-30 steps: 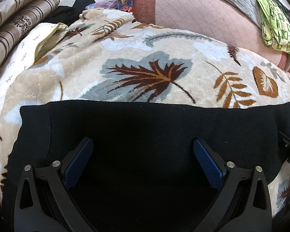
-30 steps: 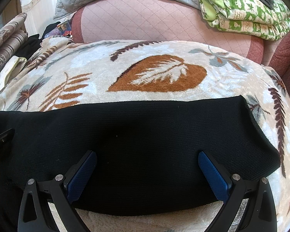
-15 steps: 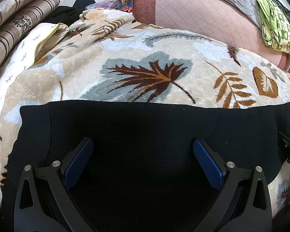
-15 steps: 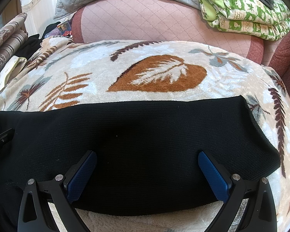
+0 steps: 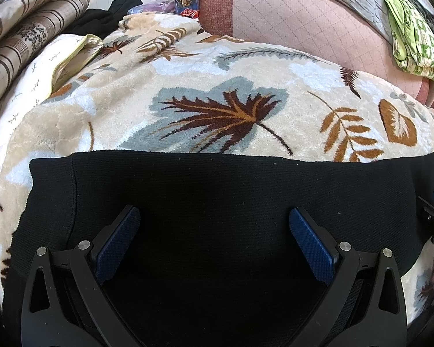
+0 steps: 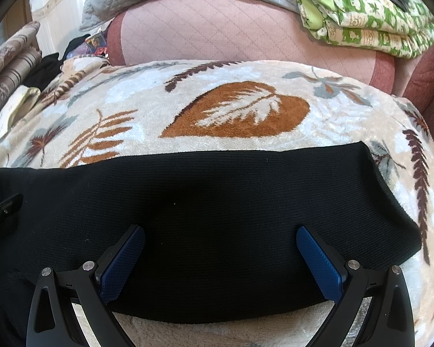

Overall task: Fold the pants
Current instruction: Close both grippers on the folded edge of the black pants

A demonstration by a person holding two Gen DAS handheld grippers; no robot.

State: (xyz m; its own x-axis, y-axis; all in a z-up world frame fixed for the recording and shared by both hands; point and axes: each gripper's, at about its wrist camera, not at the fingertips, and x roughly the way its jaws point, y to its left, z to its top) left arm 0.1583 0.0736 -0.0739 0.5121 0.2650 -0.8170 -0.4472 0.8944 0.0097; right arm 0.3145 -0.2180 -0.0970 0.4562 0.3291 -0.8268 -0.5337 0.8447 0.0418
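Observation:
The black knit pants (image 5: pixel 217 190) lie flat in a long band across a leaf-patterned blanket (image 5: pixel 188 92). Their left end with a stitched hem shows in the left wrist view, their right end (image 6: pixel 384 202) in the right wrist view. My left gripper (image 5: pixel 214 225) is open, hovering over the left part of the pants with nothing between its blue pads (image 5: pixel 117 243). My right gripper (image 6: pixel 220 245) is open over the right part near the front edge of the pants, also empty. Each gripper shows at the edge of the other's view.
The blanket (image 6: pixel 234 110) covers a pink quilted sofa (image 6: pixel 217 31). A green patterned quilt (image 6: pixel 367 20) and a grey one sit on the backrest. Striped pillows (image 5: pixel 23 34), a white cushion and dark clothes lie at the far left.

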